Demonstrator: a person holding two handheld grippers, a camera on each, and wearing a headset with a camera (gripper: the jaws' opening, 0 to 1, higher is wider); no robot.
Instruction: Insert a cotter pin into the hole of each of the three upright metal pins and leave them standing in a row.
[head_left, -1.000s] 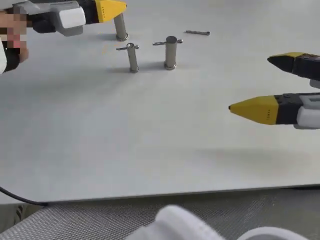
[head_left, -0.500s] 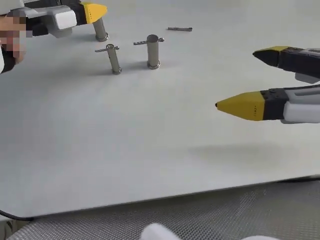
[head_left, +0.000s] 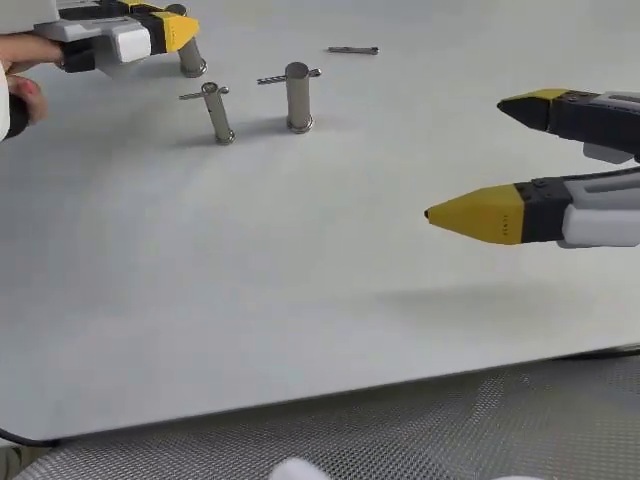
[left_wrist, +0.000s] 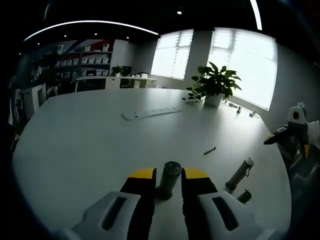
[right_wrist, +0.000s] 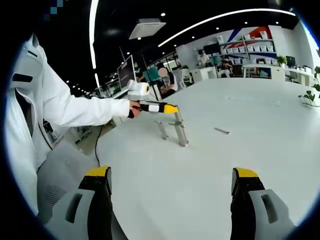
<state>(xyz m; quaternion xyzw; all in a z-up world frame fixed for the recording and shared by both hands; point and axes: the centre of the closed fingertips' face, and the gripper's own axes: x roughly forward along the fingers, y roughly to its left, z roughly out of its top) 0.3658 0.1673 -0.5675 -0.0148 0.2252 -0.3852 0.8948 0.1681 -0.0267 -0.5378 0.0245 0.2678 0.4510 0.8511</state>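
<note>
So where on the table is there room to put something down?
The wide bare table between the right gripper and the near edge is free. It is crowded far left: the left gripper grips one metal pin, two fitted pins stand beside it, and a loose cotter pin lies behind them.

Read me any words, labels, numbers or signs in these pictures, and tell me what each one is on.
Nothing here can be read.
Right gripper, lower yellow jaw: a faint dark mark, too small to read.
Shelf bins in the background: any labels are too blurred to read.
Metal pin held by the left gripper: no marking visible.
</note>
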